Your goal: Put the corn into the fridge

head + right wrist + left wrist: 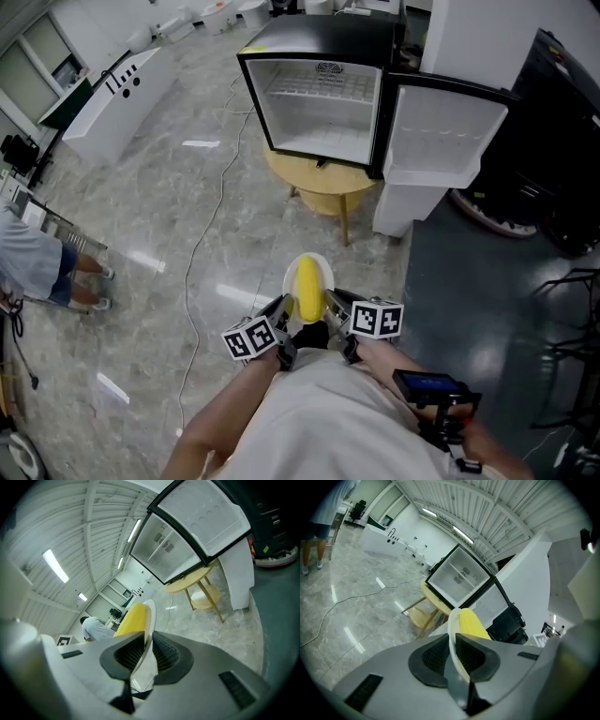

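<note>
Left claw: clenched on the left rim of a white plate. Left gripper view shows the rim pinched edge-on between the two dark pads.

Right claw: clenched on the opposite rim of the same plate. Right gripper view shows the rim seated between its pads too.

Corn: one yellow cob lying lengthwise on the plate, between the two claws. The plate is held in the air close to the person's body, above the grey stone floor.

Fridge: small and black, standing on a round wooden tabletop ahead of the claws and well apart from the plate. Its door is swung open to the right, showing a white interior.

A thin cable runs across the floor. Another person stands at far left.
</note>
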